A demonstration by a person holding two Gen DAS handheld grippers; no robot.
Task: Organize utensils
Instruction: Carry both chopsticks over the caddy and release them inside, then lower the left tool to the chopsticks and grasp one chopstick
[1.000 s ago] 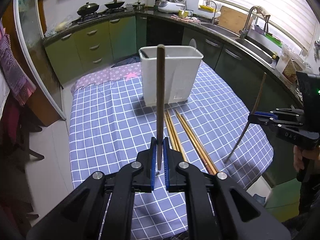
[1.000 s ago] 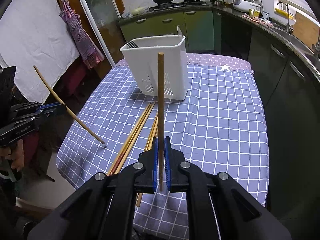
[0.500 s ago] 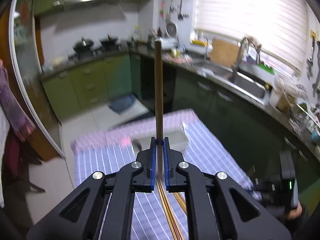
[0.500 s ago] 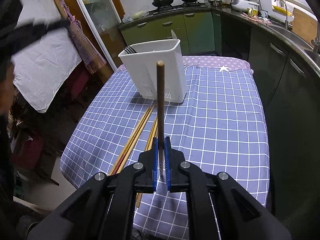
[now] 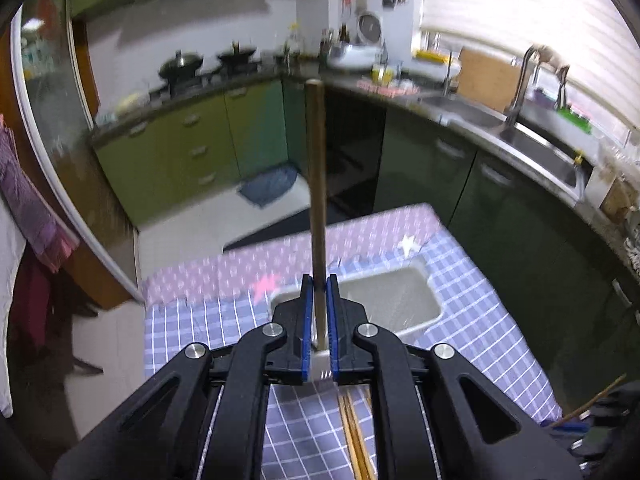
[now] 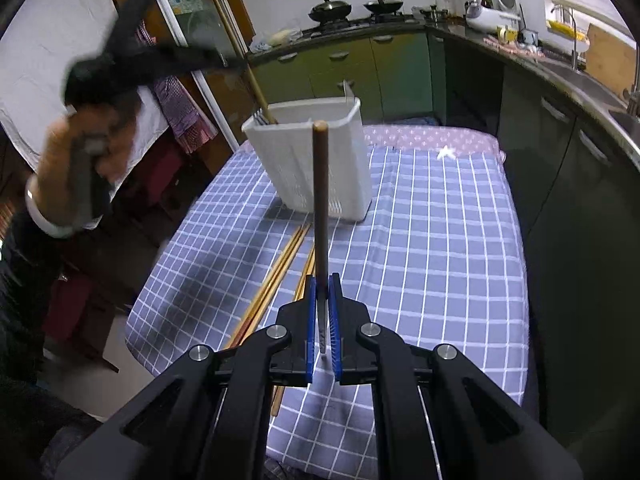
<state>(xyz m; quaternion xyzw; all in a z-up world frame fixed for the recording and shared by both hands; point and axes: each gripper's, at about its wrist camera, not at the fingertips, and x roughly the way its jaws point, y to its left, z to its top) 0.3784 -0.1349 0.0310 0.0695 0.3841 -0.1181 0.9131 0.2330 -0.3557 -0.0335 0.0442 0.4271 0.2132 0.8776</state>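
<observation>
Left claw (image 5: 318, 328) clamped on chopstick (image 5: 316, 184), its tip dipping into white holder (image 6: 316, 168). Right claw (image 6: 322, 320) grips second chopstick (image 6: 321, 216), waiting. About 4, blurry, remain on desk (image 6: 440, 248).

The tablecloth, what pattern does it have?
The tablecloth is blue-purple with white checks, clearest in the right wrist view.

left gripper (image 5: 319, 320) went from low beside the table to up over the white utensil holder (image 6: 310, 162), its chopstick (image 6: 244, 60) tip now dipping inside.
</observation>
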